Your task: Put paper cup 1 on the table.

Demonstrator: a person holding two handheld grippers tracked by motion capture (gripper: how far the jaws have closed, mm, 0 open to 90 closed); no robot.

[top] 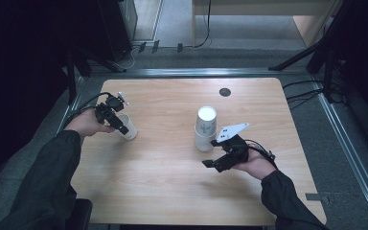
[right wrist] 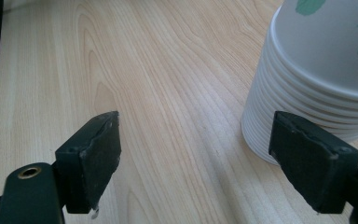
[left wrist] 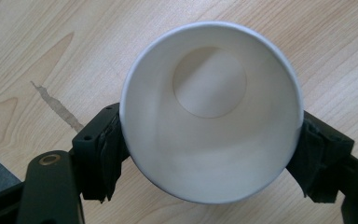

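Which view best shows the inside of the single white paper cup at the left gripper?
The left gripper view: the single white paper cup faces the camera mouth-on, showing an empty interior between the jaws. The high view shows it small, partly hidden behind the left gripper.

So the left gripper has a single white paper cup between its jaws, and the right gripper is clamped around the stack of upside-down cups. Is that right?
Not quite. The right gripper is not clamped on the stack of cups: in the right gripper view its jaws stand open over bare table, with the stack just beyond one jaw. The rest holds: the left gripper has the single white cup between its jaws.
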